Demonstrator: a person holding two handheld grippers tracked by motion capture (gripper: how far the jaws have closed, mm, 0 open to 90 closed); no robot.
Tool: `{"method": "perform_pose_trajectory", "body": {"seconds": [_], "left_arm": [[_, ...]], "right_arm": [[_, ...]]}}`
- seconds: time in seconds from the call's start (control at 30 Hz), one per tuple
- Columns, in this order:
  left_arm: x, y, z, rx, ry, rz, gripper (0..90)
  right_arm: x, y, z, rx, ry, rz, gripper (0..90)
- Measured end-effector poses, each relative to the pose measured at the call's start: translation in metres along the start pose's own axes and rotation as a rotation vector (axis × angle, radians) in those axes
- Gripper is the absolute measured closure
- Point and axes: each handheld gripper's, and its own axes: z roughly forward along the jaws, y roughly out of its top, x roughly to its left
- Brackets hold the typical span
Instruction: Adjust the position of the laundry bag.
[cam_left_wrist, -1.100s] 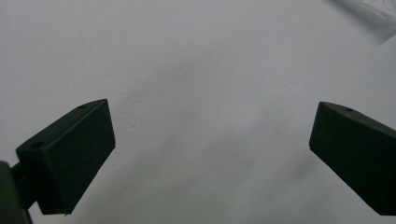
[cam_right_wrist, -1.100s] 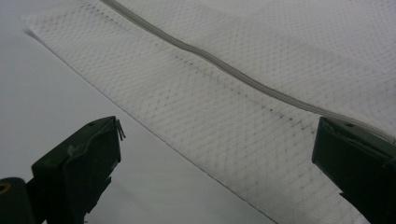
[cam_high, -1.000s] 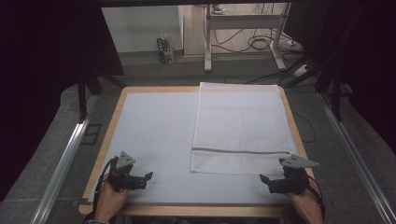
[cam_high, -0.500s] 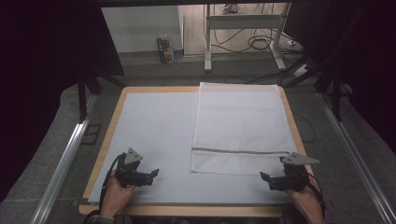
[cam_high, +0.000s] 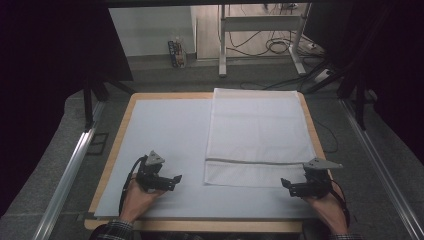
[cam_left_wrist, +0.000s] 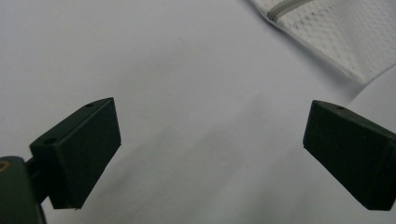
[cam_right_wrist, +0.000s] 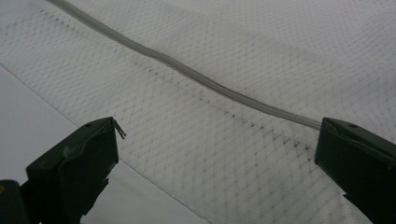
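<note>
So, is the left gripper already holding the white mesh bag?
No, the left gripper has its jaws wide apart over the bare white sheet, and the mesh bag lies farther off.

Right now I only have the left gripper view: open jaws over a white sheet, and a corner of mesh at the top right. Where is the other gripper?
Observer: In the high view, the right gripper is at the near right corner of the mesh bag.
Operator: Is it open too?
Observer: Yes. In the right gripper view its jaws stand wide apart, with mesh and the zipper between them. Nothing is clamped.
Operator: How does the bag lie?
Observer: It lies flat, spread over the right half of the table. The zipper runs across it close to its near edge. The left gripper is off its near left corner, apart from it.
</note>
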Motion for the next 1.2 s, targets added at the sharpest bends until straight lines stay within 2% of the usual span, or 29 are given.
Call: {"method": "perform_pose_trajectory", "body": {"seconds": [0.1, 0.23, 0.27, 0.37, 0.4, 0.43, 0.6, 0.63, 0.7, 0.73, 0.77, 0.9, 0.93, 1.0, 1.07, 1.1, 1.17, 1.2], "left_arm": [[-0.003, 0.009, 0.007, -0.001, 0.008, 0.027, 7.2], [-0.007, 0.02, 0.018, 0.001, 0.005, 0.054, 11.6], [-0.009, 0.025, 0.024, 0.009, -0.001, 0.071, 13.0], [-0.012, 0.03, 0.03, 0.016, 0.0, 0.089, 13.4], [-0.014, 0.035, 0.035, 0.019, -0.006, 0.103, 14.4], [-0.014, 0.035, 0.035, 0.019, -0.006, 0.103, 14.9], [-0.017, 0.048, 0.042, 0.002, -0.034, 0.102, 21.7], [-0.017, 0.05, 0.043, -0.005, -0.04, 0.098, 21.7], [-0.017, 0.055, 0.046, -0.015, -0.057, 0.088, 25.6], [-0.017, 0.057, 0.048, -0.017, -0.067, 0.083, 29.6], [-0.017, 0.06, 0.05, -0.019, -0.073, 0.085, 29.6], [-0.02, 0.07, 0.059, -0.024, -0.08, 0.082, 37.9], [-0.022, 0.076, 0.064, -0.023, -0.085, 0.084, 43.3], [-0.023, 0.078, 0.066, -0.022, -0.084, 0.088, 44.6], [-0.025, 0.081, 0.071, -0.02, -0.084, 0.088, 52.1], [-0.025, 0.083, 0.074, -0.015, -0.081, 0.093, 52.1], [-0.026, 0.085, 0.079, -0.003, -0.066, 0.095, 57.6], [-0.025, 0.086, 0.084, 0.001, -0.07, 0.086, 60.4]], "right_arm": [[-0.003, 0.002, 0.001, 0.013, -0.007, 0.019, 0.0], [-0.006, 0.005, 0.001, 0.029, -0.012, 0.037, 5.0], [-0.008, 0.006, 0.001, 0.039, -0.026, 0.033, 7.1], [-0.01, 0.007, 0.001, 0.044, -0.035, 0.035, 9.4], [-0.014, 0.008, 0.001, 0.042, -0.041, 0.038, 13.0], [-0.014, 0.008, 0.001, 0.042, -0.041, 0.038, 13.0], [-0.023, 0.013, -0.001, 0.039, -0.067, 0.032, 27.5], [-0.023, 0.013, -0.001, 0.039, -0.067, 0.032, 27.5], [-0.026, 0.014, -0.001, 0.044, -0.078, 0.027, 34.3], [-0.031, 0.016, -0.003, 0.043, -0.087, 0.029, 40.5], [-0.031, 0.016, -0.003, 0.043, -0.087, 0.029, 40.5], [-0.042, 0.018, -0.004, 0.04, -0.098, 0.064, 46.4], [-0.047, 0.017, -0.003, 0.053, -0.104, 0.073, 48.9], [-0.05, 0.017, -0.002, 0.057, -0.114, 0.071, 51.1], [-0.057, 0.015, -0.002, 0.073, -0.135, 0.073, 57.0], [-0.057, 0.015, -0.002, 0.073, -0.135, 0.073, 57.0], [-0.063, 0.014, -0.004, 0.07, -0.145, 0.083, 61.4], [-0.068, 0.014, -0.005, 0.071, -0.166, 0.088, 66.0]]}}
